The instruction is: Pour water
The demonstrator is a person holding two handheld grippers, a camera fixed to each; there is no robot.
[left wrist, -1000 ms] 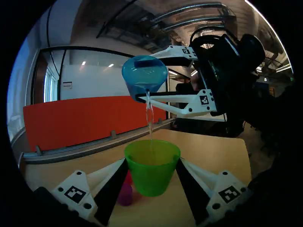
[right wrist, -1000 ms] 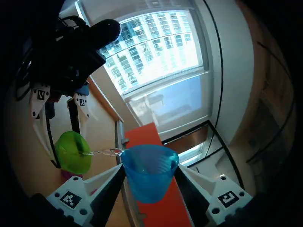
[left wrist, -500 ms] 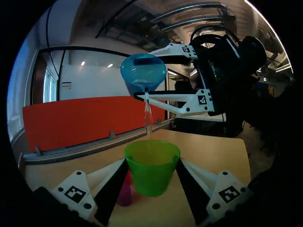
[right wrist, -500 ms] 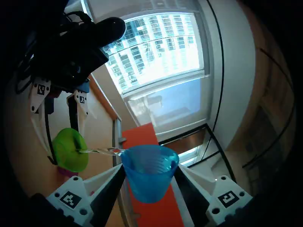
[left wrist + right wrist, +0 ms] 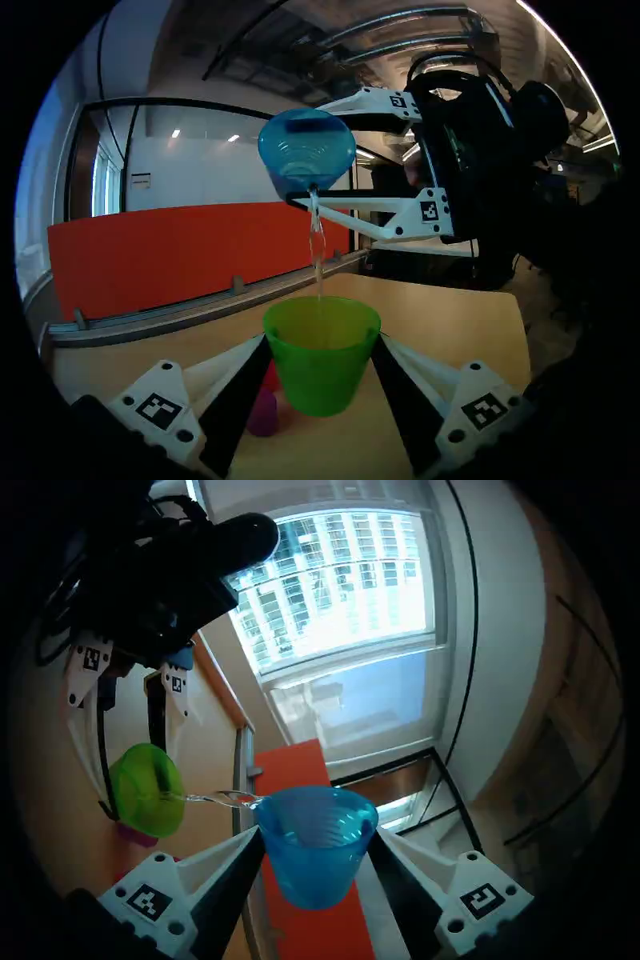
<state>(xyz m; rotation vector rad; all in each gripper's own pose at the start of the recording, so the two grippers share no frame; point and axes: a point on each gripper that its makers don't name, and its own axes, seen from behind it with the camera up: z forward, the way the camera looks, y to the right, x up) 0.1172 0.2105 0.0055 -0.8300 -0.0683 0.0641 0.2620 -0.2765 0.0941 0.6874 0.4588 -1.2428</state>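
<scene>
In the left gripper view my left gripper (image 5: 322, 364) is shut on a green cup (image 5: 322, 352), held upright just above the wooden table (image 5: 448, 320). Over it hangs a blue cup (image 5: 306, 152), tipped mouth-down, with the right gripper's white fingers (image 5: 376, 212) pressed on its sides. A thin stream of water (image 5: 316, 244) falls from the blue cup's rim into the green one. In the right gripper view my right gripper (image 5: 316, 860) is shut on the blue cup (image 5: 316, 852), and the water stream (image 5: 216, 798) runs to the green cup (image 5: 144, 790) held by the left gripper (image 5: 132, 744).
A small pink cup (image 5: 264, 410) stands on the table under my left finger, with something red behind it. An orange panel (image 5: 176, 248) and a grey rail (image 5: 200, 304) border the table's far edge. A bright window (image 5: 328, 584) lies beyond the cups.
The blue cup has tipped a little further and shifted slightly right above the green cup. Water keeps streaming. The green cup has stayed put.
</scene>
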